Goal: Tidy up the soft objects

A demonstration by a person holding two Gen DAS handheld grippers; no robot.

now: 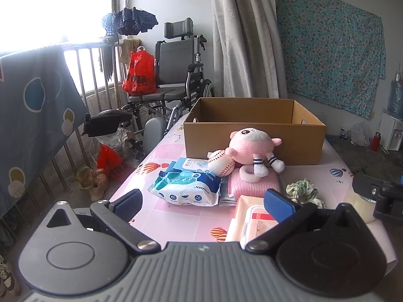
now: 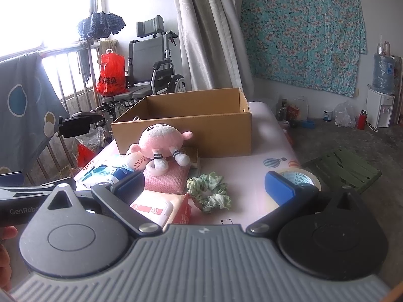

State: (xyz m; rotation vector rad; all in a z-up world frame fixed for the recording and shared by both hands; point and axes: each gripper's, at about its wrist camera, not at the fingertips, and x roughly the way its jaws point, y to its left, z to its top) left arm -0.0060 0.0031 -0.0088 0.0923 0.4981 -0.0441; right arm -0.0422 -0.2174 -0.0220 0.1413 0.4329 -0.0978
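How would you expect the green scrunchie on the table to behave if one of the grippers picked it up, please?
The scrunchie looks like gathered, ruffled fabric, so it would probably flop and squash between the fingers rather than hold its shape. It seems light for its size. Lying flat on the table, it is unlikely to roll, though a loose pinch might catch only one fold.

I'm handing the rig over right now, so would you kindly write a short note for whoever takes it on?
Left gripper: open, empty, low over the near edge of the table.
Right gripper: open, empty, facing the green scrunchie.
Things: pink plush toy sits on a folded pink cloth before the cardboard box, baseball against it. Wipes pack lies to the left, tissue pack at the near edge, tape roll on the right.
Done: nothing seems packed; what shows of the box inside is bare.
Left: move the soft items into the box, probably scrunchie first.
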